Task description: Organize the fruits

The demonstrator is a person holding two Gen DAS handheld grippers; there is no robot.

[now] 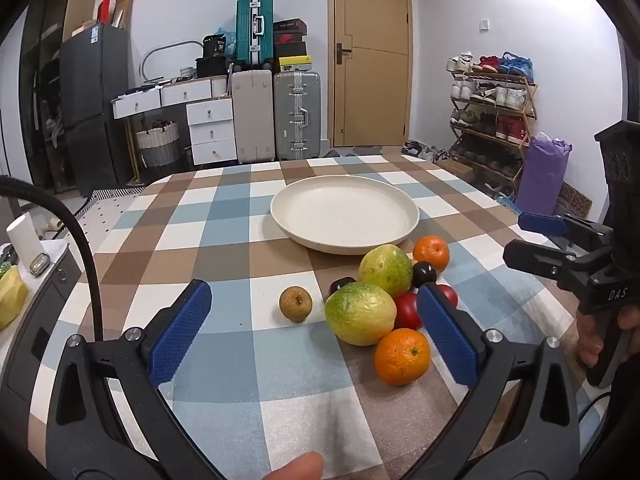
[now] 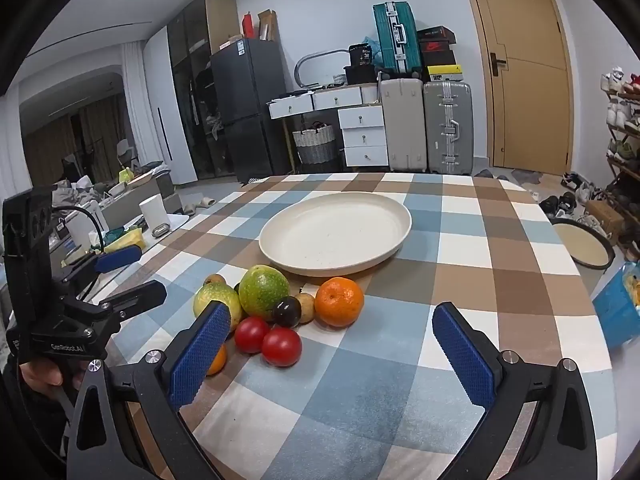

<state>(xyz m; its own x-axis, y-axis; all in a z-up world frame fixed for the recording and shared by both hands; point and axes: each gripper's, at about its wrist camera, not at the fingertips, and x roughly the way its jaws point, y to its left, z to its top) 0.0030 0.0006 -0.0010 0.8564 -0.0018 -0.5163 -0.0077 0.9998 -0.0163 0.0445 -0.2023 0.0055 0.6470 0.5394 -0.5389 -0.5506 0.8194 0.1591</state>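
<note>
Two green-yellow fruits (image 1: 361, 313) (oval) lie flat beside plate (image 1: 344, 242), long axes sideways.

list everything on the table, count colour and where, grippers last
plate: 1, cream, mid-table, nothing in it
green fruit: 2, green-yellow, cluster in front of plate
oranges: 2, orange, one near plate, one at near end of cluster
tomatoes: 2, red, near side of cluster
dark fruit: 2, near-black, inside cluster
brown fruit: small, at least 1, apart, left of cluster
tablecloth: 1, blue-brown-white check
left gripper: open, blue pads
right gripper: open, blue pads
</note>
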